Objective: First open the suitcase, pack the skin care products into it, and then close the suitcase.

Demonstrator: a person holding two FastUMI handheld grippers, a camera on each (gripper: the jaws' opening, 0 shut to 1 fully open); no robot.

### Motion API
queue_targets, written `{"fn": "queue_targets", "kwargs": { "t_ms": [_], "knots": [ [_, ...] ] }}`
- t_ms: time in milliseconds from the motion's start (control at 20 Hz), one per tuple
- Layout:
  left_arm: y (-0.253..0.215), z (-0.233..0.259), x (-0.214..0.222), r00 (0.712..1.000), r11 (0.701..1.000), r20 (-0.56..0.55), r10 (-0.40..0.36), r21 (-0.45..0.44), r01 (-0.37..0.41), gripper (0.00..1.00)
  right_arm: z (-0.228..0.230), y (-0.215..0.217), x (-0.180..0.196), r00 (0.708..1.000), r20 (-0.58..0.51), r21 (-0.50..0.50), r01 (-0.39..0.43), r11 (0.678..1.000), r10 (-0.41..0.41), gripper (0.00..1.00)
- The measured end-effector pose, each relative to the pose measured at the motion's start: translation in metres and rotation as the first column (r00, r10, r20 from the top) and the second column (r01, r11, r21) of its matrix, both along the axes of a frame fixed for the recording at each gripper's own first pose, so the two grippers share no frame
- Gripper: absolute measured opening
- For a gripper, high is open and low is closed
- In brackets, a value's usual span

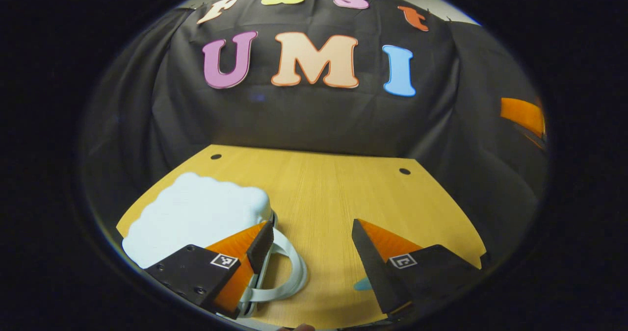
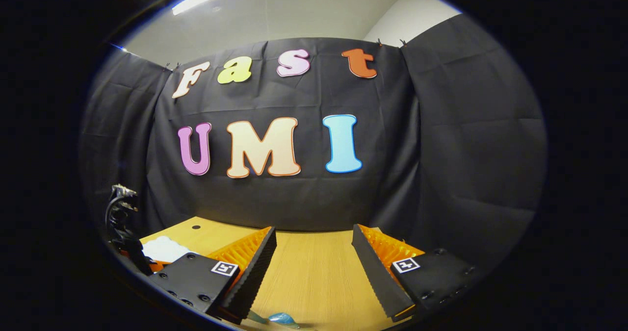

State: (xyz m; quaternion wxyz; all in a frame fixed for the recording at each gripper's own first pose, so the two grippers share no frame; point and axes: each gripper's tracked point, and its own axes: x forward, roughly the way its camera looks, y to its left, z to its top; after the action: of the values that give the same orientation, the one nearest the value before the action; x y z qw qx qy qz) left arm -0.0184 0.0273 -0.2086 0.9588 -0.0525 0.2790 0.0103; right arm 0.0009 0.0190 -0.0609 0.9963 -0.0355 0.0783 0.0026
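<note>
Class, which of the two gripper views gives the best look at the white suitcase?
The left gripper view: the closed white suitcase lies close on the table, lid and handle plain. The right gripper view catches just a small white patch of it far left.

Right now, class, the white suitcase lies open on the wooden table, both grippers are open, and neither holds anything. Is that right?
One thing is wrong: the white suitcase lies closed, lid down, as the left gripper view shows. The rest stands: it is on the wooden table, and the left gripper and right gripper are open and hold nothing.
</note>
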Motion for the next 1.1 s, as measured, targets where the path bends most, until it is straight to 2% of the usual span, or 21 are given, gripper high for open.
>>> {"fn": "queue_targets", "kwargs": {
  "t_ms": [300,600,900,1000,1100],
  "knots": [
    [0.003,-0.038,-0.009,0.992,1.000,-0.124,0.012,-0.013,-0.013,0.95,-0.010,-0.007,-0.012,1.000,-0.022,-0.039,0.016,0.999,-0.017,0.96],
    [0.002,-0.073,-0.013,0.970,0.999,-0.241,0.011,-0.033,-0.020,0.95,-0.021,-0.001,-0.026,0.999,-0.053,-0.066,0.002,0.998,-0.005,0.98],
    [-0.003,-0.098,-0.013,0.946,0.998,-0.323,-0.025,-0.067,0.003,0.86,-0.022,-0.007,-0.030,0.998,-0.052,-0.077,0.017,0.997,-0.021,0.99],
    [-0.004,-0.103,-0.017,0.935,0.996,-0.354,-0.039,-0.087,0.008,0.70,-0.022,-0.009,-0.030,0.998,-0.053,-0.080,0.021,0.997,-0.026,0.99],
    [0.005,-0.105,-0.017,0.932,0.998,-0.360,-0.031,-0.066,0.008,0.42,-0.024,-0.010,-0.032,0.998,-0.054,-0.081,0.023,0.996,-0.028,0.98]
  ]
}}
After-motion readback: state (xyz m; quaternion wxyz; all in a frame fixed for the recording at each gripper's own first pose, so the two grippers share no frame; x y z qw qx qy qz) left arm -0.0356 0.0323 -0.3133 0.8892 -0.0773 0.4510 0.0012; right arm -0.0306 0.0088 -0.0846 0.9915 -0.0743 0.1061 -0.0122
